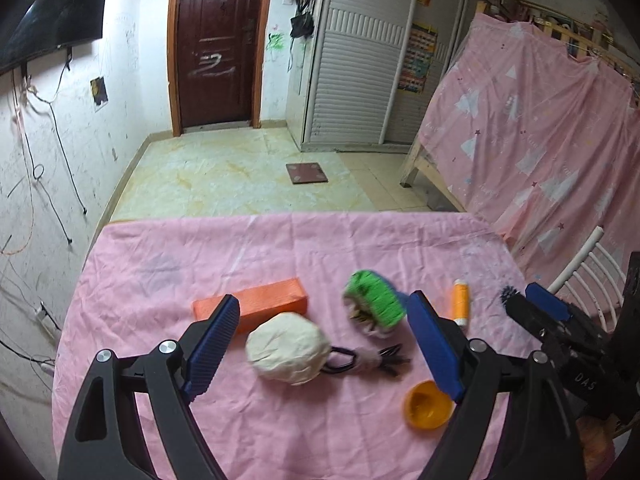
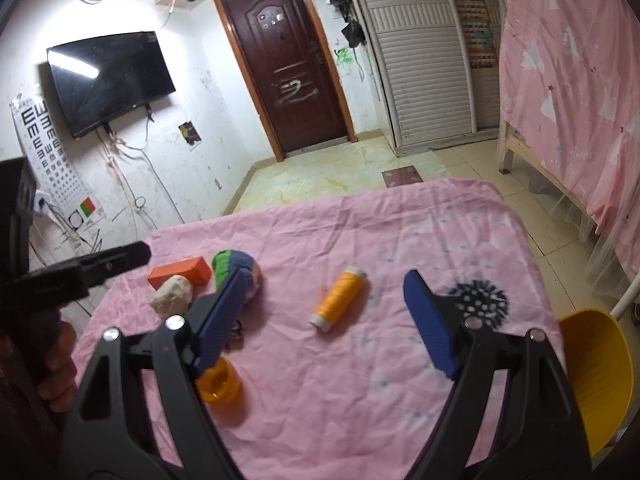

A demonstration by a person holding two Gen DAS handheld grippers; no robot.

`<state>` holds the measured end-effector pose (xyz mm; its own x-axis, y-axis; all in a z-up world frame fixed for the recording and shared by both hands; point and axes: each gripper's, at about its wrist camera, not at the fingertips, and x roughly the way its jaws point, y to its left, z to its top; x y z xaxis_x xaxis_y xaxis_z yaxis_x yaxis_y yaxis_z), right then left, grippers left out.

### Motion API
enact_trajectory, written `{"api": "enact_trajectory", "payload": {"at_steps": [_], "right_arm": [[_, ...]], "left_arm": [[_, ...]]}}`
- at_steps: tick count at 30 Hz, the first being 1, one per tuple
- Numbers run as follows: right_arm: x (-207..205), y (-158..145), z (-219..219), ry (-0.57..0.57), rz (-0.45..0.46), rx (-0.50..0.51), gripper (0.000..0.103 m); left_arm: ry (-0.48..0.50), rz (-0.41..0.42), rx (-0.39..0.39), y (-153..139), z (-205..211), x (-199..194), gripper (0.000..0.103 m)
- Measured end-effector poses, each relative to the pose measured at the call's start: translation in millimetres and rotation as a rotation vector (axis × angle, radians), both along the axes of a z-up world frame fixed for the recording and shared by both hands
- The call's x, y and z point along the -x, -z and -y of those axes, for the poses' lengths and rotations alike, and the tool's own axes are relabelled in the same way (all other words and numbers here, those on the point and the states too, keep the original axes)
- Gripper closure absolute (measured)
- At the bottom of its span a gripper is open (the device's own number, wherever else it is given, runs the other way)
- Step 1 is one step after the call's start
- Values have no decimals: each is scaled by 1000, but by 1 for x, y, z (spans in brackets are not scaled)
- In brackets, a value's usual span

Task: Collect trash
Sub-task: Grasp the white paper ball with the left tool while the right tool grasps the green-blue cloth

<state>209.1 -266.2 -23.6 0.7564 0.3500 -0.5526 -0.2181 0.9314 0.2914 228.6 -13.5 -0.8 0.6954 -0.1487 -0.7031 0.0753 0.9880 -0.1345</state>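
A table covered with a wrinkled pink cloth (image 1: 280, 248) fills the lower half of both wrist views, with a tiled floor and a dark wooden door (image 1: 218, 40) beyond it.

In the left wrist view, the left gripper (image 1: 320, 344) hovers over the cloth with its blue-padded jaws spread wide and nothing pressed between them. Framed between the jaws, low in the centre of the frame, lies a crumpled white paper ball (image 1: 288, 350). Just behind it, toward the upper left, sits an orange block (image 1: 256, 302). To the right of the ball is a green-bristled brush head (image 1: 372, 300), and a small dark tangle with black loops (image 1: 368, 358) touches the ball's right side. An orange cup (image 1: 426, 404) lies on its side at the lower right, partly behind the right-hand jaw. A spool of orange thread (image 1: 460, 300) stands further right.

In the right wrist view, the right gripper (image 2: 324, 320) also has its jaws held apart and holds nothing. The thread spool (image 2: 340, 298) lies between them on the cloth. A black spiky ball (image 2: 480, 300) rests at the right, behind the right-hand jaw. A yellow bin (image 2: 600, 376) shows at the lower right edge, beside the table.
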Motion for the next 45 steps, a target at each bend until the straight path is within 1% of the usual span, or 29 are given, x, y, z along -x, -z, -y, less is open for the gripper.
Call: {"api": "enact_trajectory", "payload": {"at_steps": [2, 4, 7, 11, 16, 20, 21, 25, 29, 37, 38, 40, 41, 44, 45], "right_arm": [[-3, 0, -9, -13, -5, 10, 25], [-7, 0, -18, -25, -8, 20, 25], [-11, 0, -30, -42, -13, 36, 25], [-16, -1, -43, -59, -17, 54, 25], [-23, -3, -59, -82, -18, 76, 25], [-29, -2, -70, -101, -23, 92, 25], [-30, -1, -74, -105, -26, 97, 25], [-36, 3, -81, -118, -38, 110, 25], [-40, 7, -88, -127, -49, 121, 25], [-49, 12, -104, -140, -64, 178, 25], [-50, 13, -105, -142, -68, 184, 33], [-52, 16, -109, -150, -82, 197, 44], [-53, 18, -112, -159, -92, 207, 46], [-54, 23, -121, -182, -109, 239, 47], [-54, 25, -123, -184, -111, 252, 50]], "left_arm": [[-1, -19, 5, 7, -5, -1, 25], [-3, -39, 21, 13, -10, -2, 34], [-8, -71, 37, 24, -16, -5, 39], [-9, -102, 39, 37, -18, -9, 39], [-10, -120, 30, 46, -19, -13, 39], [12, -149, 13, 57, -15, -17, 39], [17, -152, 5, 60, -14, -17, 47], [28, -139, -7, 62, -13, -15, 50], [38, -132, 6, 61, -15, -14, 50], [-3, -102, 29, 52, -34, -4, 50], [-11, -100, 31, 51, -37, -3, 50], [-23, -98, 37, 50, -44, -1, 50], [-27, -97, 38, 50, -46, -1, 50], [-36, -93, 42, 49, -50, 2, 50], [-36, -93, 42, 50, -51, 2, 50]]}}
